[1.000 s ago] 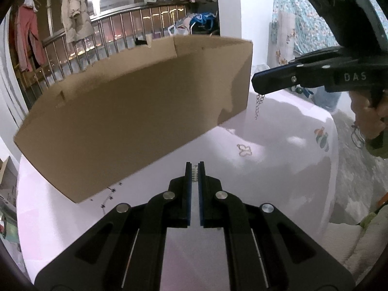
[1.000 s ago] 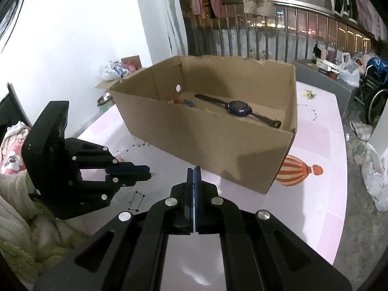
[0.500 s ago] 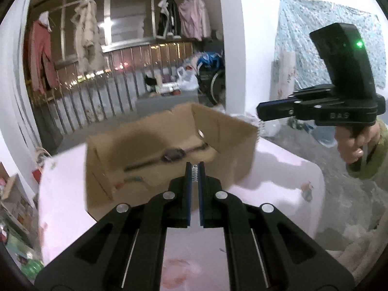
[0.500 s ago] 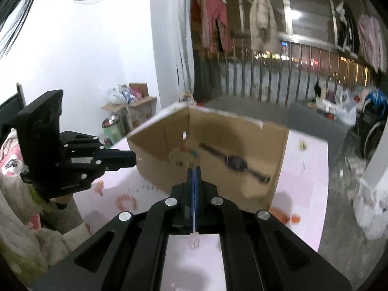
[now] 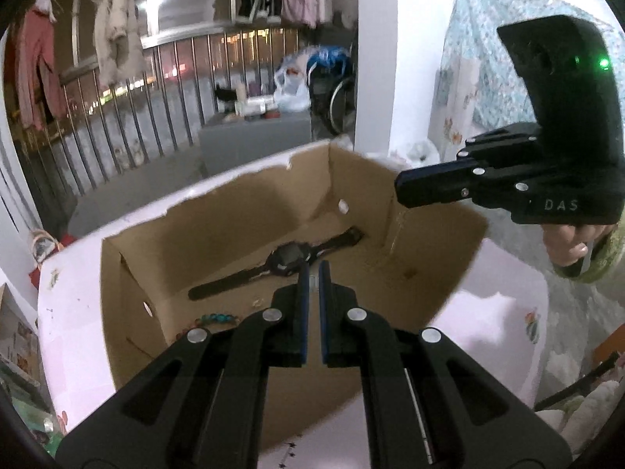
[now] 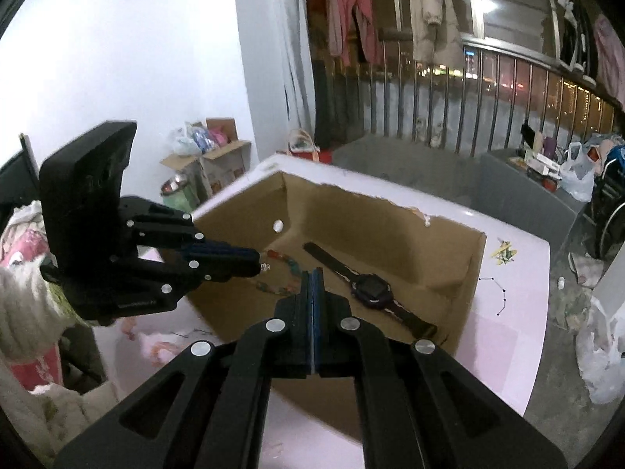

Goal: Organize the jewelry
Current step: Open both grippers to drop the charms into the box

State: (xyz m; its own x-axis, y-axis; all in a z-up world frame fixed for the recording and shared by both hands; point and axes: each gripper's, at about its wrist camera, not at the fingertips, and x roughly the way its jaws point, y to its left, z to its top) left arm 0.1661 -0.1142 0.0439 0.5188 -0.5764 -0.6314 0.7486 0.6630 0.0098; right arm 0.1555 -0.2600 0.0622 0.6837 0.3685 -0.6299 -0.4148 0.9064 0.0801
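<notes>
From the left wrist: looking down into an open cardboard box (image 5: pixel 425 258) on a pink table (image 5: pixel 70 336), with the left gripper (image 5: pixel 311 285) poised above the box floor, jaws nearly together and pinching a small pale metallic piece, too small to identify. Black wristwatch (image 5: pixel 287 262) flat on the box floor just beyond the fingertips; a beaded bracelet (image 5: pixel 218 318) near the left wall, partly hidden behind the gripper linkage. Right gripper (image 5: pixel 398 191) at the upper right over the box's right wall, seen side-on, so its jaw gap cannot be told here; a thin pale strand below its tip, blurred and uncertain. From the right wrist: right gripper (image 6: pixel 313 285) with pads pressed flat together, a thin pale edge between them, nothing else discernible in the grip. Same cardboard box (image 6: pixel 457 273) below, wristwatch (image 6: pixel 371 291) lying diagonally inside, beaded bracelet (image 6: pixel 287 269) partly covered by the fingertips. Left gripper (image 6: pixel 259 265) at left over the box's near corner, a tiny metallic bit at its tip.
</notes>
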